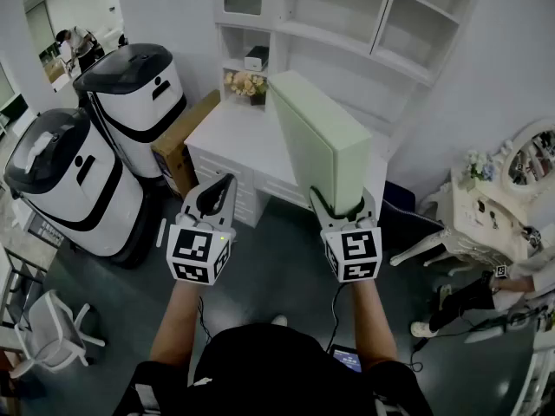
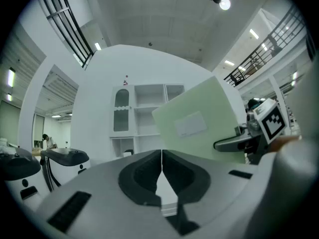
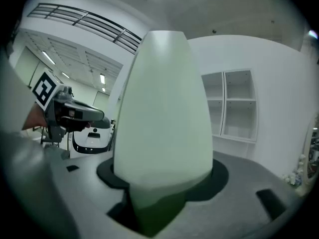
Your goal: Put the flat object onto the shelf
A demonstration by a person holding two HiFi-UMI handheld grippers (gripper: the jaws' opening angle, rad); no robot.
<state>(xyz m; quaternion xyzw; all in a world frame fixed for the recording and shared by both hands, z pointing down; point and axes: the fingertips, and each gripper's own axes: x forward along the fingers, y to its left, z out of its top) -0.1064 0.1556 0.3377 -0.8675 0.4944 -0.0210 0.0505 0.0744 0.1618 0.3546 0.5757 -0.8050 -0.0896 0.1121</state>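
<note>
Before the white desk (image 1: 234, 133) and shelf (image 1: 347, 40), the pale-green flat object (image 1: 321, 137) is pinched by the right hand-held gripper (image 1: 345, 204); the left hand-held gripper (image 1: 224, 185) is pressed together, empty.

I'm counting two grippers (image 1: 221, 189) (image 1: 343, 203), one flat green box (image 1: 316, 141), two white-and-black machines (image 1: 139, 94) (image 1: 65, 180), one shelf unit (image 1: 347, 35), one cardboard box (image 1: 182, 146), one flower bunch (image 1: 244, 83).

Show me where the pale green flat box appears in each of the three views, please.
Head view: the pale green flat box stands upright right of centre, held in the right gripper.
Left gripper view: the box is right of centre, tilted, label side showing.
Right gripper view: the box fills the centre, edge-on.
Shared landmark: the white shelf unit, in the background of all three.
</note>
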